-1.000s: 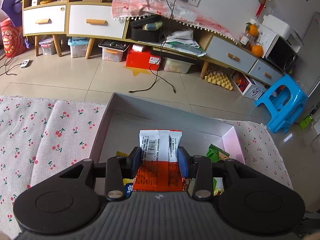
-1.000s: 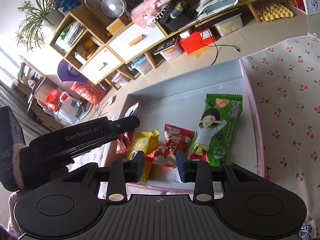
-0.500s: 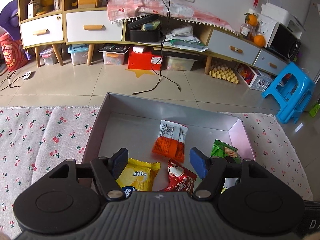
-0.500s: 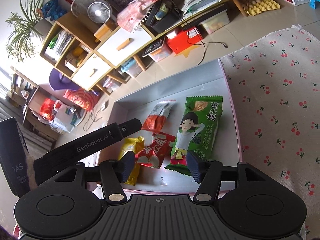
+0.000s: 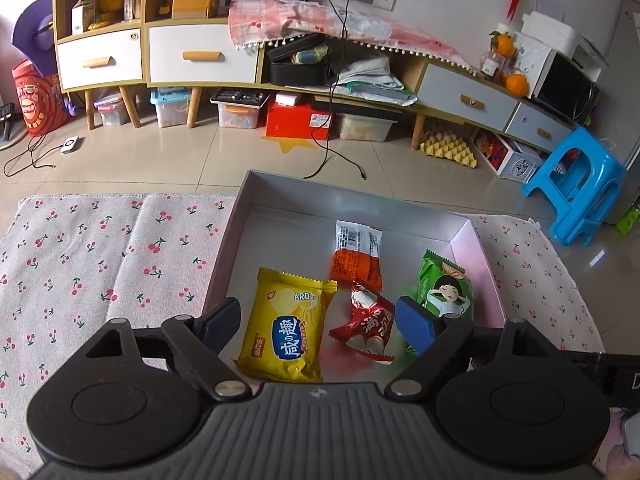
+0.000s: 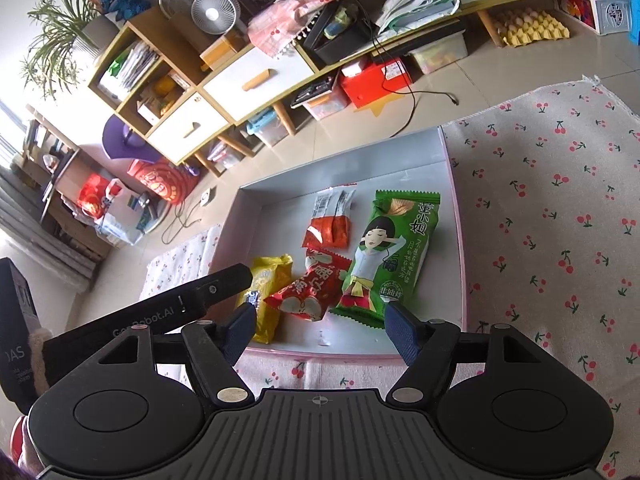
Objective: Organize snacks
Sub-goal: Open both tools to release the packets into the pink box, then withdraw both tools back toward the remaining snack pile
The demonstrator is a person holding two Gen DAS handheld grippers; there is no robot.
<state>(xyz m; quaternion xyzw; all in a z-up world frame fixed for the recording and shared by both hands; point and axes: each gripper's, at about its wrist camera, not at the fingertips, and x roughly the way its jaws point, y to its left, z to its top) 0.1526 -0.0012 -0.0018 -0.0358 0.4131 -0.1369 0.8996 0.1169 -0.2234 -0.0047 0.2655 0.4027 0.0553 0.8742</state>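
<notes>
We're over the cherry-print cloth (image 5: pixel 100 264), which spreads wide on both sides and runs out of view at the near edge, hidden by our own gripper bodies. On it sits the shallow grey box (image 5: pixel 280 204), its low walls framing all four snacks; the far half of its floor is bare, plenty of free room there, and so is a strip along the left wall. Beyond the far wall is open tile floor up to the long cabinet (image 5: pixel 200 56). Inside, the green packet (image 6: pixel 386 252) lies along the right wall, the biggest one; the yellow packet (image 5: pixel 288 320) lies near the left, its near end cut off by our left gripper (image 5: pixel 316 324). The orange-and-white packet (image 5: pixel 356 256) lies farthest in, touching the small red packet (image 5: pixel 370 322) just near of it. Our left gripper's jaws have just been opening and stand wide, gripping nothing, snacks lying below the gap. Our right gripper (image 6: pixel 320 330) has just been opening too, wide and empty, above the box's near wall. From the right wrist, the left gripper's arm crosses over the yellow packet, hiding its near-left part.
</notes>
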